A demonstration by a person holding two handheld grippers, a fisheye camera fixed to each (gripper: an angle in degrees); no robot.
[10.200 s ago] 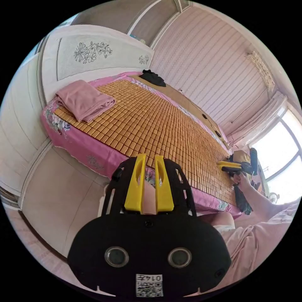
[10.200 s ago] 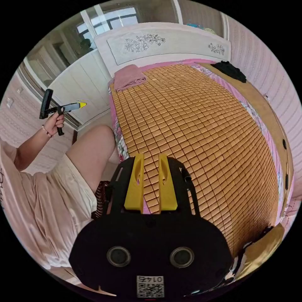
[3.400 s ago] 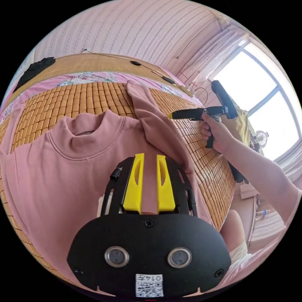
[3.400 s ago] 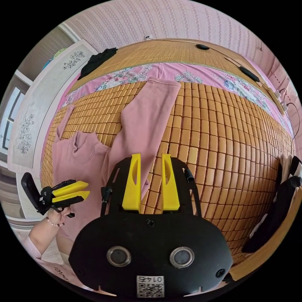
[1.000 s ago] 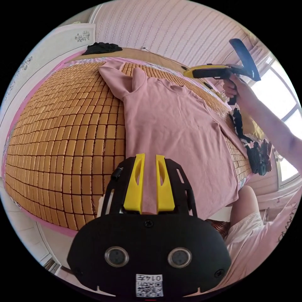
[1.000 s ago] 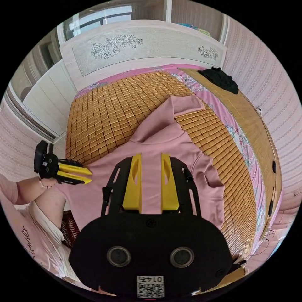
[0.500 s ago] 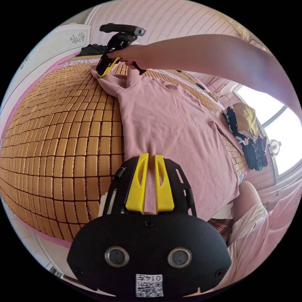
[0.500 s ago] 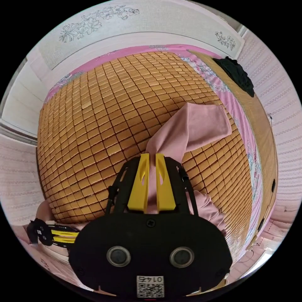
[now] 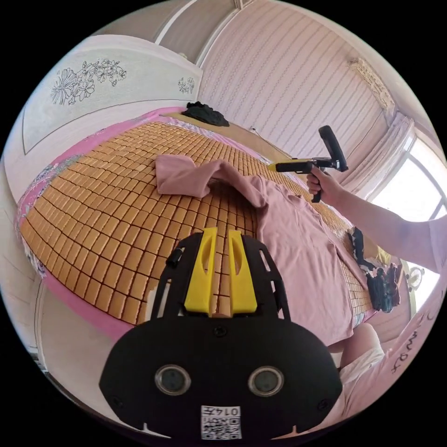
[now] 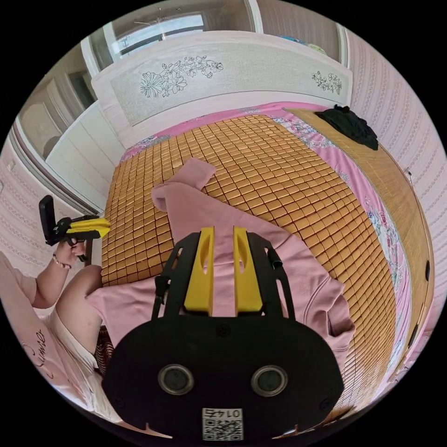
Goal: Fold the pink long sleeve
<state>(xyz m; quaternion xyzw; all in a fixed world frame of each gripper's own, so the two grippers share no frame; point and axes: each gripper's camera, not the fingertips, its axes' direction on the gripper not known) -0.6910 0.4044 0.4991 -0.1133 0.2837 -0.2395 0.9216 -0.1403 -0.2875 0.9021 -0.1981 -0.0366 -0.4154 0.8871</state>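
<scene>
Now the left gripper [image 9: 220, 272] and right gripper [image 10: 223, 270] hover over the shirt [image 10: 223, 223], jaws slightly apart, empty — next, judged: pinch the sleeve [image 9: 186, 174] cuff, fold it flat across the shirt.

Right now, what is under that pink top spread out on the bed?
The pink long sleeve top lies on a mat of small bamboo tiles, which rests on a pink floral sheet. Whatever lies directly beneath the cloth is covered.
</scene>
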